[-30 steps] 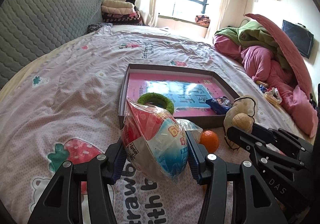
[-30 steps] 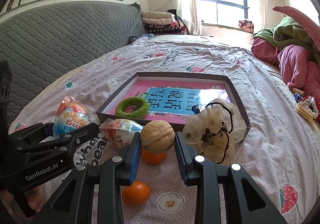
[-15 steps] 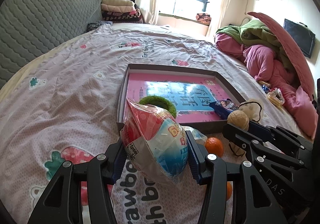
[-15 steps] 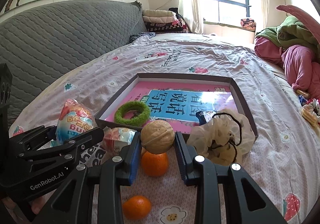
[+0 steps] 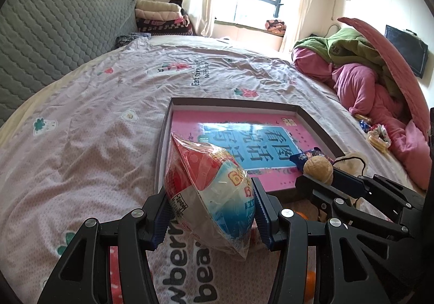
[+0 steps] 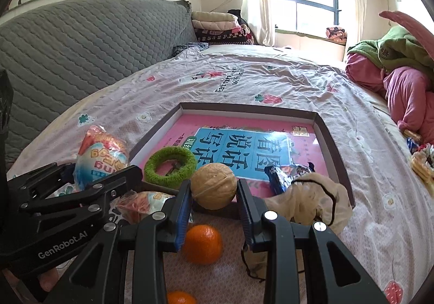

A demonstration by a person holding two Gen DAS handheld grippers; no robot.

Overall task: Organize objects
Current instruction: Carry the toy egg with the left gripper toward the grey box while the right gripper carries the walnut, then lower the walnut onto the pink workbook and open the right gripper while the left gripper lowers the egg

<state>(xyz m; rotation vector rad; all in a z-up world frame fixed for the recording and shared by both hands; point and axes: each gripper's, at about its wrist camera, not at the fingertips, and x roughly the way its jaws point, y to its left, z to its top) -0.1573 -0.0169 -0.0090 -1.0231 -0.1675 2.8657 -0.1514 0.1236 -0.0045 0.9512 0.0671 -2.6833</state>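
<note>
My left gripper (image 5: 210, 206) is shut on a red, white and blue snack bag (image 5: 208, 190), held above the bedsheet just short of the near left corner of the shallow dark box (image 5: 162, 141). The bag and left gripper also show in the right wrist view (image 6: 101, 153). My right gripper (image 6: 214, 195) is shut on a walnut (image 6: 213, 186), held at the box's near edge. The box (image 6: 333, 152) holds a pink book (image 6: 244, 141), a green ring (image 6: 170, 167) and a blue wrapper (image 6: 284, 176).
A beige scrunchie pouch (image 6: 312, 200) drapes over the box's near right corner. Two oranges (image 6: 202, 244) and another snack bag (image 6: 141, 203) lie on the sheet below my right gripper. Pink and green bedding (image 5: 366, 81) is piled at the right; a grey headboard (image 5: 54, 38) stands left.
Both grippers have moved forward toward the box with their loads. The walnut now sits at the box's near edge, and the snack bag is closer to the box's near left corner.
</note>
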